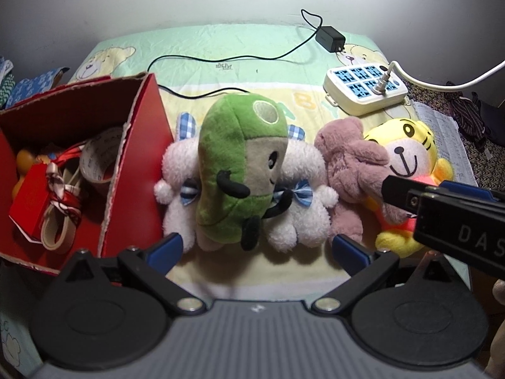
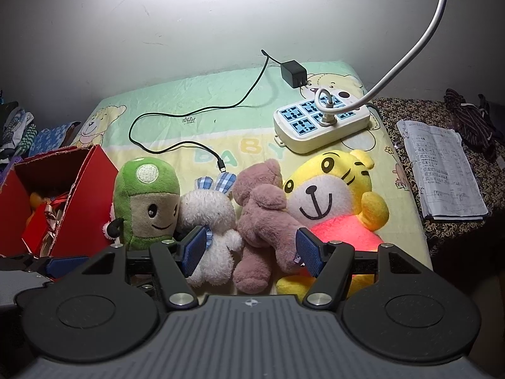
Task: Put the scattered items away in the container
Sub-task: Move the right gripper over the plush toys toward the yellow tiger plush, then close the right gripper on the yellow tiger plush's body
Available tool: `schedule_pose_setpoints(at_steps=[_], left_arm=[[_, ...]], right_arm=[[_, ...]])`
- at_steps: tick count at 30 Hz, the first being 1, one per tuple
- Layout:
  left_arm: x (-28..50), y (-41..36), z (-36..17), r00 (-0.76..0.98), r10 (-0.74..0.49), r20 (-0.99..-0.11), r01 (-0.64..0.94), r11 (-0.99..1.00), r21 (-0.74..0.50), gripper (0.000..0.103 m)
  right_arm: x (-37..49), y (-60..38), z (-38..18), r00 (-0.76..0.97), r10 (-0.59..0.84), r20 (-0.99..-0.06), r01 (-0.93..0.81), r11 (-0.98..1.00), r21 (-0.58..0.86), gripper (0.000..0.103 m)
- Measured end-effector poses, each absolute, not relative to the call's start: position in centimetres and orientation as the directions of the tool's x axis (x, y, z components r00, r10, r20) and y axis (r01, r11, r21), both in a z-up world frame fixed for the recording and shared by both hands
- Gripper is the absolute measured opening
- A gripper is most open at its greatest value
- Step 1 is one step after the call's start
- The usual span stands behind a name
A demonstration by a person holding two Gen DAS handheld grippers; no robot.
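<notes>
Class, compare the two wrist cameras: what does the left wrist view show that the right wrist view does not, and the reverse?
Only the left wrist view shows the tape roll deep inside the red box.

Only the right wrist view shows the whole printed paper and the cable's loose plug end.

Both show the green plush, white plush, pink plush, yellow tiger plush, power strip and black adapter. The left gripper and right gripper are both open.

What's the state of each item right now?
red box: open, partly filled
green plush: lying on white plush
pink plush: between open right gripper fingers
yellow tiger plush: on bed
power strip: one plug in
left gripper: open
</notes>
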State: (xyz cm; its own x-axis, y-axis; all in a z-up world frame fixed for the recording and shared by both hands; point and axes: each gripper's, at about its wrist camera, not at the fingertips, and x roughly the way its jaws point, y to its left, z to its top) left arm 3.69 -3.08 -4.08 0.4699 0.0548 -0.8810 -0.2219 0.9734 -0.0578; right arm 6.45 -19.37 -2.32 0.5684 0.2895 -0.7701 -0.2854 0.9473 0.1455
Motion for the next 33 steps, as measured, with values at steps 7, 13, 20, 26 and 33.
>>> schedule_pose_setpoints(at_steps=[7,13,20,26,33], left_arm=[[3.5,-3.7,-3.7,0.479,0.109,-0.871,-0.25,0.968,-0.016,0.101],[3.1,-4.4,-3.3,0.503,0.146,-0.852,-0.253,0.967,0.017,0.101],[3.3,-4.8,-3.6,0.506,0.12,-0.854,-0.219,0.976,0.008,0.101],[3.8,-6.7,-4.0,0.524,-0.012,-0.852,-0.099,0.992,-0.075,0.095],[5.6,-9.2,-5.1,0.526,-0.215,-0.823,0.059,0.974,-0.217,0.088]], right_arm=[[6.3,-20.9,-2.4,0.577,0.294,-0.762,-0.266,0.95,0.166,0.066],[5.9,-21.5,-2.6,0.58,0.3,-0.757,-0.273,0.948,0.165,0.066],[5.9,-23.1,-2.0,0.62,0.302,-0.724,-0.236,0.952,0.194,0.066],[7.5,-27.7,-2.4,0.667,0.258,-0.699,-0.12,0.963,0.241,0.066],[10.0,-31.0,-5.5,0.621,0.278,-0.733,-0.028,0.942,0.334,0.065]])
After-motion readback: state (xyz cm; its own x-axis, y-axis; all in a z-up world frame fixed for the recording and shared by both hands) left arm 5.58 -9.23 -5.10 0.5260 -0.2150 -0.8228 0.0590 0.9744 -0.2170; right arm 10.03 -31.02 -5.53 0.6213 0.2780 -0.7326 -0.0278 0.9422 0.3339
